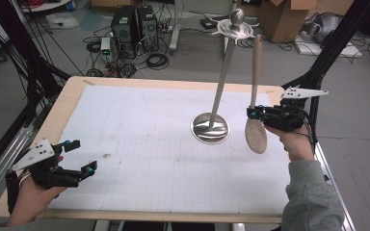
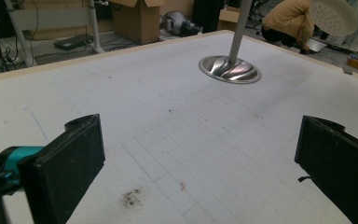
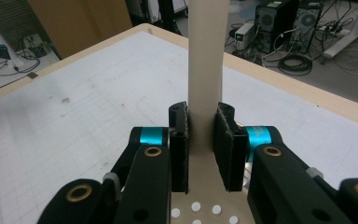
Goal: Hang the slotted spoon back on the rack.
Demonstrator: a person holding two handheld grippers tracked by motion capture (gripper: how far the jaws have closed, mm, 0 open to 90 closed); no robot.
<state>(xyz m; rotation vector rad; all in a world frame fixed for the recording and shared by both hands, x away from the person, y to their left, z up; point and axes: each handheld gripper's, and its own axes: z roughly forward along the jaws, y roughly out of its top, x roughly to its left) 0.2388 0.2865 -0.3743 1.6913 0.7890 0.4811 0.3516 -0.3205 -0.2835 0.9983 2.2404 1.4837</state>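
Clamped between the two black pads of the right gripper (image 1: 253, 114) is a beige slotted spatula (image 1: 256, 96), caught on its handle just above the head. From the right gripper view, the pads (image 3: 179, 144) press flat on both sides of the handle (image 3: 206, 56), which rises straight up between them, while the top of the perforated head (image 3: 204, 205) with its small round holes shows below. From the high view, the spatula hangs upright in the air, round head down and handle pointing up, off the table (image 1: 72, 98), over its right part. The person's right hand (image 1: 296, 142) holds the gripper from the right side, a grey sleeve (image 1: 310, 197) behind it.

Just left of the spatula stands a metal utensil stand (image 1: 211, 127): a shiny round base resting on the white gridded mat (image 1: 139, 144), a thin pole rising from it, and a hook ring with a knob on top (image 1: 236, 24). The spatula is near the pole but apart from it.

Far across the table, at its near left corner, the left gripper (image 1: 82, 159) rests in the person's left hand (image 1: 29, 197). Its jaws stand wide apart with nothing between them; the left gripper view shows bare mat (image 2: 191, 154) between the two pads, with the stand's base (image 2: 230, 70) beyond.

Computers and cables (image 1: 135, 29) sit on the floor behind the table.
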